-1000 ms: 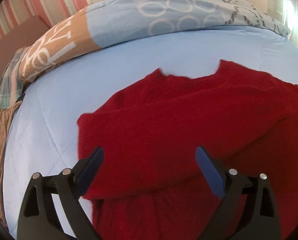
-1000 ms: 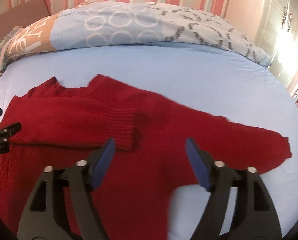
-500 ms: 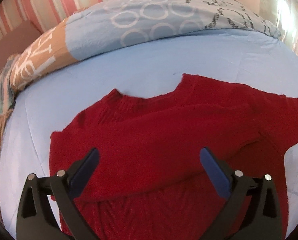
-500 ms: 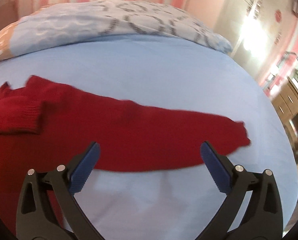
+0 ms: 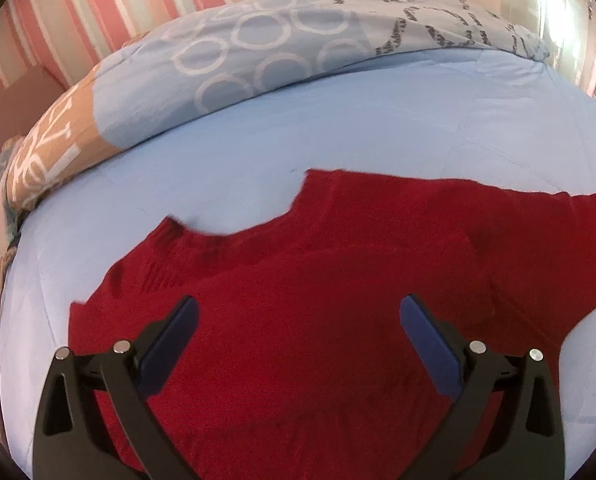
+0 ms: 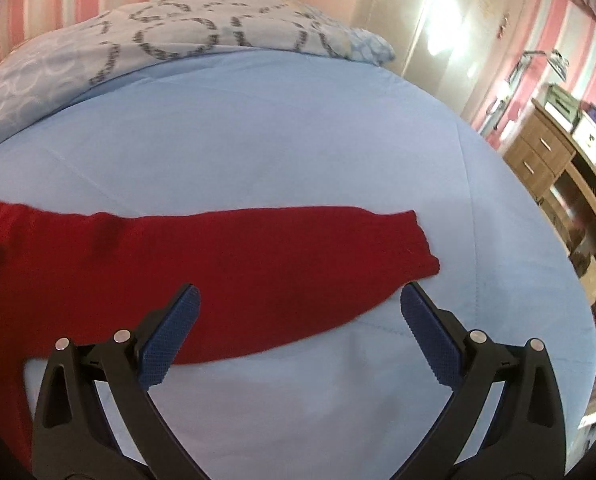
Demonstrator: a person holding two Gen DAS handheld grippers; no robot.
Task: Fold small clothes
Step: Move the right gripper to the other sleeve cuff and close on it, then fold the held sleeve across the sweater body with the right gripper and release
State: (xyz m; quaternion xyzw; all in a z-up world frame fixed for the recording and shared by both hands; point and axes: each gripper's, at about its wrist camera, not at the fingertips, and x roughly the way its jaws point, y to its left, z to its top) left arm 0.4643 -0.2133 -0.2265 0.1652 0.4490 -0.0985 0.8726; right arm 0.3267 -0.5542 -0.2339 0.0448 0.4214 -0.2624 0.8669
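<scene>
The left wrist camera looks forward and steeply down between its own spread fingers point(image 5: 166, 344), close over the body of the red sweater point(image 5: 317, 300) lying on the blue bed point(image 5: 337, 128), facing the rolled duvet point(image 5: 266, 40) along the bed's far edge. The right wrist camera, tilted down much the same, sits over the sweater's outstretched sleeve point(image 6: 278, 248) near the bed's right edge, with a wooden dresser point(image 6: 537, 152) beyond, somewhat blurred. Both views share the sweater, bed and duvet.
</scene>
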